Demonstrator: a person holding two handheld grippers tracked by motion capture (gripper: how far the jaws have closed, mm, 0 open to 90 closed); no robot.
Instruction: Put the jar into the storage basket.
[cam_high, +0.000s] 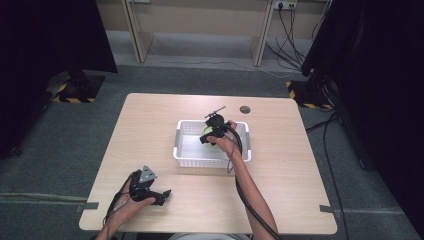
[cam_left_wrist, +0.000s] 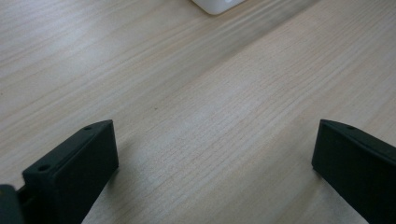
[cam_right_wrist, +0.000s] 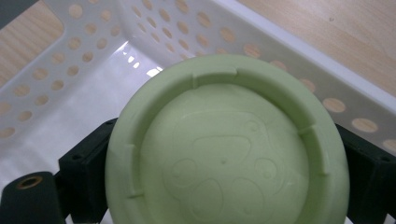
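- The wooden surface (cam_high: 280, 190) carries everything, with bare wood under the person's left hand.
- A white perforated basket (cam_high: 186, 150) stands near the middle of the surface.
- The right gripper (cam_high: 209, 134) hangs inside the basket, its black fingers (cam_right_wrist: 86, 163) pinching a pale green round dish (cam_right_wrist: 227, 154) from both sides, just above the basket's glossy floor and near a corner.
- The left gripper (cam_high: 162, 195) rests low over the surface near the front edge, well apart from the basket, its fingers (cam_left_wrist: 74, 172) spread wide with nothing between them.
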